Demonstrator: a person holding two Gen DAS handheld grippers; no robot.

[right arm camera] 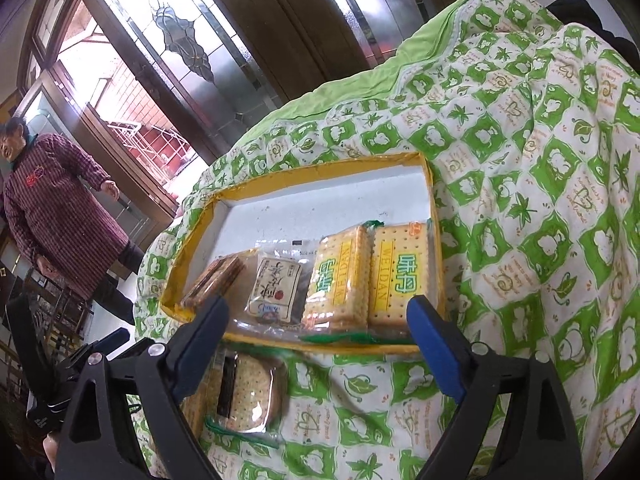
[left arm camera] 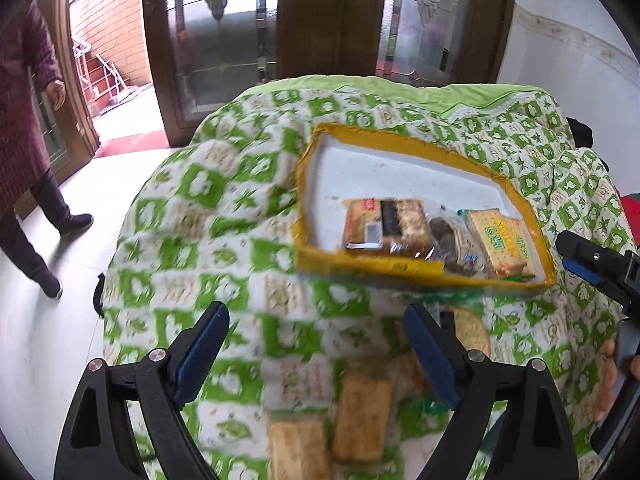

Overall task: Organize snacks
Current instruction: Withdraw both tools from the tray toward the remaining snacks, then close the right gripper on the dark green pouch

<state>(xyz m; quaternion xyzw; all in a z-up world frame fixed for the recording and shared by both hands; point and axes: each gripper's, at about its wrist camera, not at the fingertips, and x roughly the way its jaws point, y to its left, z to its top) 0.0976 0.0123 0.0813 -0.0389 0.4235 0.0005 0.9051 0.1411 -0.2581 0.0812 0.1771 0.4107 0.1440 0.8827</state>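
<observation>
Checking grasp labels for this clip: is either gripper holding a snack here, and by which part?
Nothing is held. The left gripper and right gripper both stand open with empty jaws; the cracker packs lie in the yellow tray, untouched.

The tray's point(right arm camera: 248, 196) far half, toward 12 o'clock, lay bare and reachable; packets point(right arm camera: 340, 276) crowded its near edge. Loose packets point(right arm camera: 248, 396) blocked the quilt point(right arm camera: 540, 200) at 7 o'clock.
</observation>
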